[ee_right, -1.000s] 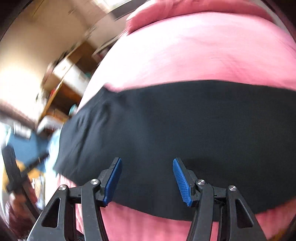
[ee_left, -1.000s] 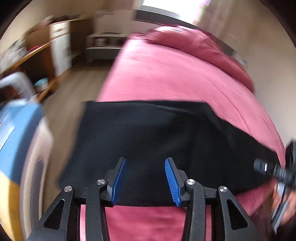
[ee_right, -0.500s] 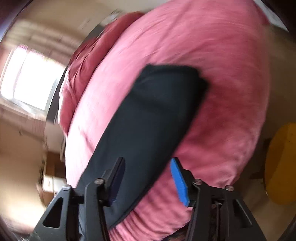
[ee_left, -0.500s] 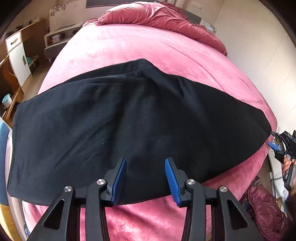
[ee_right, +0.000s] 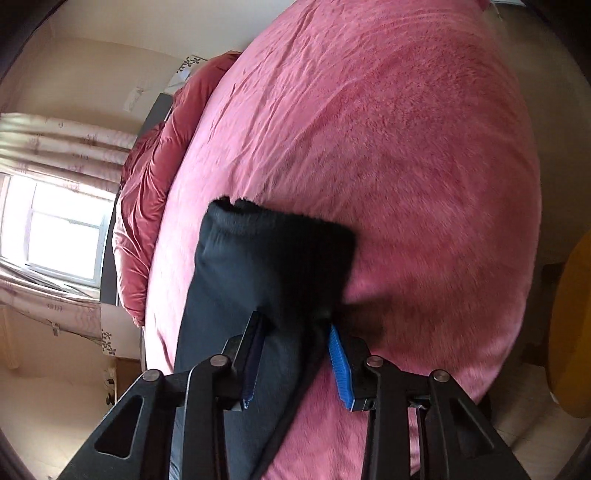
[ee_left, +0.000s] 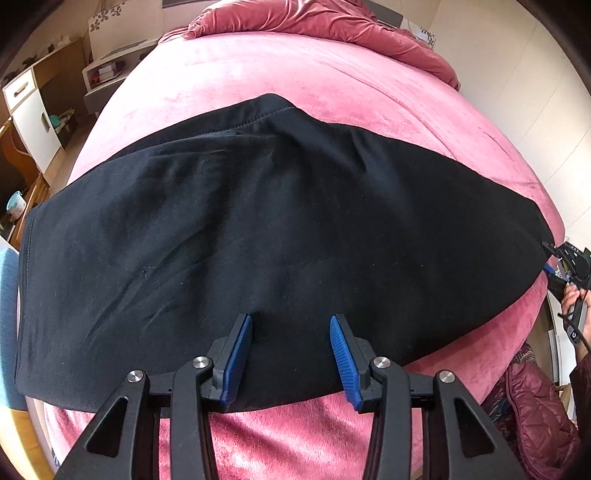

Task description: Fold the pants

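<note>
Pink plush bedding (ee_left: 332,85) covers a wide bed that fills most of both wrist views, with a rumpled darker-rose duvet (ee_left: 317,18) heaped at its head, a curtained window (ee_right: 55,225) on one side of the room and a white-fronted cabinet (ee_left: 33,118) on the other. Black pants (ee_left: 258,236) lie folded lengthwise and flat across the near part of the bed, reaching from one side almost to the other. Seen from the left wrist, the left gripper (ee_left: 291,354) hovers over the pants' near long edge with its blue pads apart; dark cloth shows in the gap between them, but neither pad presses on it, so it holds nothing. At the far right end of the garment the right gripper (ee_left: 554,264) meets the narrow end of the pants, a hand (ee_left: 574,295) behind it (small and at the rim of that view). From the right wrist, that gripper (ee_right: 295,328) has just been closing its jaws, and the pants' edge (ee_right: 273,280) runs up between its two pads, bunched against both, with the hem end lying on the bedding just ahead. Whether the pads already pinch the cloth firmly is hard to tell.
</note>
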Demonstrator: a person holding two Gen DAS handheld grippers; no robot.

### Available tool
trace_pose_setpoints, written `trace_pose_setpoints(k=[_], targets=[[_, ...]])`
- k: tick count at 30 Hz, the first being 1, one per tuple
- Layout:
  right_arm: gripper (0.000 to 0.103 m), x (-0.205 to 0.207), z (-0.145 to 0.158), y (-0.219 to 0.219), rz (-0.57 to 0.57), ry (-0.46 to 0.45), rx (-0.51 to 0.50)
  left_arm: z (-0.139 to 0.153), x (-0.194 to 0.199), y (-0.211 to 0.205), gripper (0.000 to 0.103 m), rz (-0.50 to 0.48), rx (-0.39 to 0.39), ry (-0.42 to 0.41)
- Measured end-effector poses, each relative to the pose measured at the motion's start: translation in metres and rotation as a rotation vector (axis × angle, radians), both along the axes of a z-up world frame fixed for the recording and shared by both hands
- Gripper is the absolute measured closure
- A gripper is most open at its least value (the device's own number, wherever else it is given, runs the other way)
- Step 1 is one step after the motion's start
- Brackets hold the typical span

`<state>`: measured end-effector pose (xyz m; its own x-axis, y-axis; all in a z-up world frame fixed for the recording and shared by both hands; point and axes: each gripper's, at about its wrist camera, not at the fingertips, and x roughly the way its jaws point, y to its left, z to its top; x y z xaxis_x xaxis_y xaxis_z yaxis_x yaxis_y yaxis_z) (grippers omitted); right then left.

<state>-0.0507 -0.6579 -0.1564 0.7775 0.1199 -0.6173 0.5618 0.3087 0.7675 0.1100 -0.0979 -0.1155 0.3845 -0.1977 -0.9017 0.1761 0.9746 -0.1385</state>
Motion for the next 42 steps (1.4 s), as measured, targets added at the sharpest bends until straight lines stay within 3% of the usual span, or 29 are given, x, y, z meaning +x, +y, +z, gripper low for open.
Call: trace_pose_setpoints(k=[3, 5, 13, 17, 21, 28, 37, 42], targets=[[0.074, 0.009, 0.003, -0.001, 0.017, 0.016, -0.028, -0.001, 0.002, -0.004, 0.058, 0.004, -0.005, 0.005], [0.086, 0.017, 0.009, 0.003, 0.031, 0.013, -0.039, -0.003, 0.005, -0.007, 0.058, 0.005, -0.011, 0.006], [0.087, 0.034, 0.081, 0.037, 0.180, -0.141, -0.139, -0.001, 0.005, 0.018, 0.058, 0.031, -0.086, 0.013], [0.087, 0.055, 0.119, 0.087, 0.348, -0.194, -0.221, -0.001, 0.007, 0.031, 0.058, 0.053, -0.147, 0.018], [0.087, 0.080, 0.135, 0.144, 0.492, -0.217, -0.261, -0.001, 0.008, 0.042, 0.058, 0.069, -0.211, 0.023], [0.088, 0.113, 0.125, 0.254, 0.762, -0.188, -0.289, 0.002, 0.009, 0.068, 0.058, 0.094, -0.285, 0.017], [0.088, 0.142, 0.076, 0.384, 1.064, -0.070, -0.332, 0.014, 0.006, 0.090, 0.058, 0.117, -0.414, 0.030], [0.087, 0.143, 0.050, 0.416, 1.130, -0.003, -0.398, 0.016, 0.014, 0.093, 0.058, 0.115, -0.492, 0.061]])
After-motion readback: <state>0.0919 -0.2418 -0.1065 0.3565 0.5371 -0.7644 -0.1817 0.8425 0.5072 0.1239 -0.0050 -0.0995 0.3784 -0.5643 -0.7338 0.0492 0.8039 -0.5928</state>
